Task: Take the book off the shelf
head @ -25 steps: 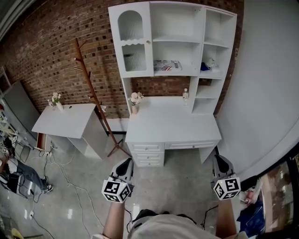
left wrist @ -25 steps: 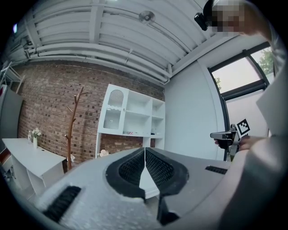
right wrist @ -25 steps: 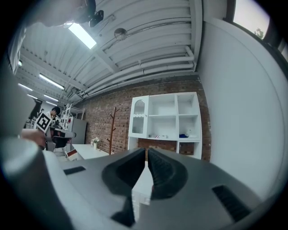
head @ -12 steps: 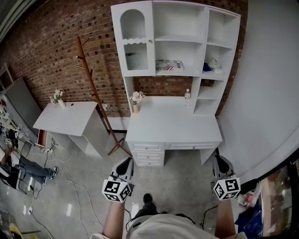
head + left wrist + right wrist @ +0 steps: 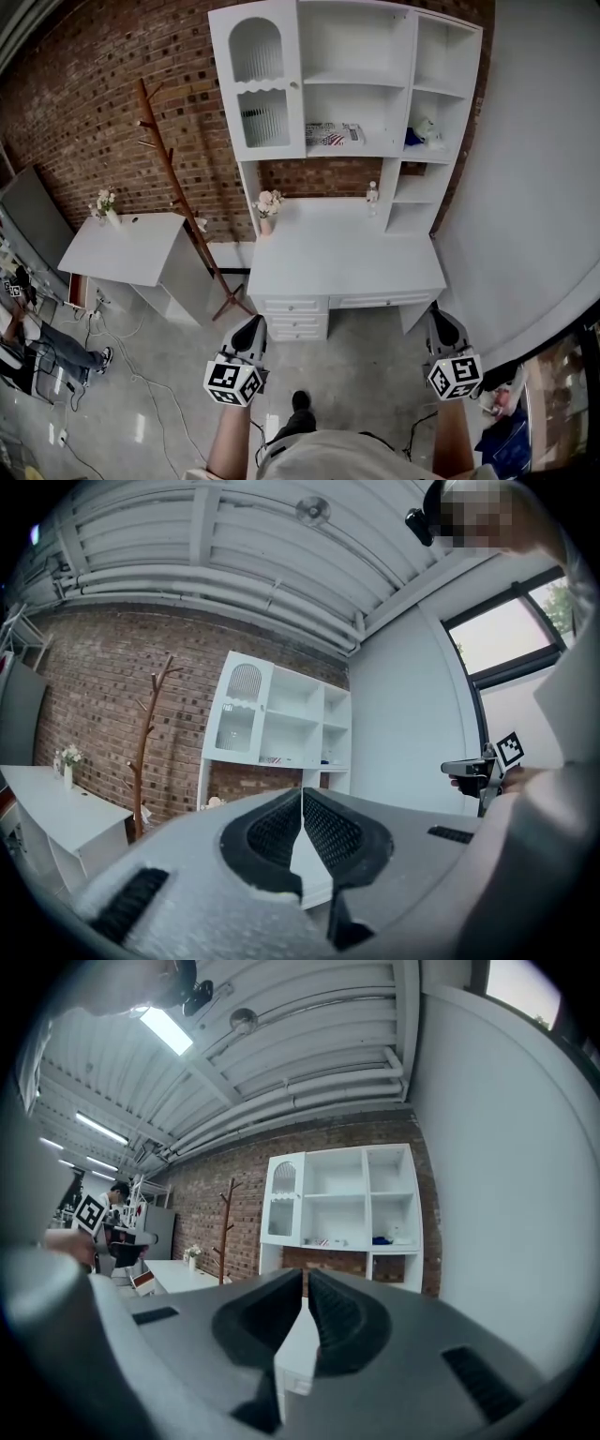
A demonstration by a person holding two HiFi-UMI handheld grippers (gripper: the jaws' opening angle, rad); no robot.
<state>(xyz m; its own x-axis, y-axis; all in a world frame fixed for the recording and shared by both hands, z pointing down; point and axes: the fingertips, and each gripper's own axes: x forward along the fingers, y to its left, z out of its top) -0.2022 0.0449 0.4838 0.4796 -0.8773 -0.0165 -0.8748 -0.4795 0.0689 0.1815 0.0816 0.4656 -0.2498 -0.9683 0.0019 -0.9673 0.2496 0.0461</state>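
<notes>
The book (image 5: 335, 134) lies flat on the middle shelf of the white hutch (image 5: 272, 75) above the desk; it has a patterned cover. It shows small and far in the left gripper view (image 5: 272, 759) and the right gripper view (image 5: 328, 1241). Both grippers hover over the floor well short of the desk, pointing level toward it. My left gripper (image 5: 251, 330) is shut with nothing between its jaws (image 5: 302, 803). My right gripper (image 5: 438, 323) is also shut and empty (image 5: 307, 1283).
The white desk (image 5: 342, 253) with drawers stands under the hutch, carrying a flower vase (image 5: 269, 204) and a small bottle (image 5: 372, 194). A wooden coat rack (image 5: 178, 202) and a low white table (image 5: 122, 248) stand to the left. Cables cross the floor; a seated person's legs (image 5: 37, 347) show far left.
The desk and hutch have drawn a little closer and shifted slightly left in the head view. A shoe has stepped into view at the bottom. Both grippers stay shut.
</notes>
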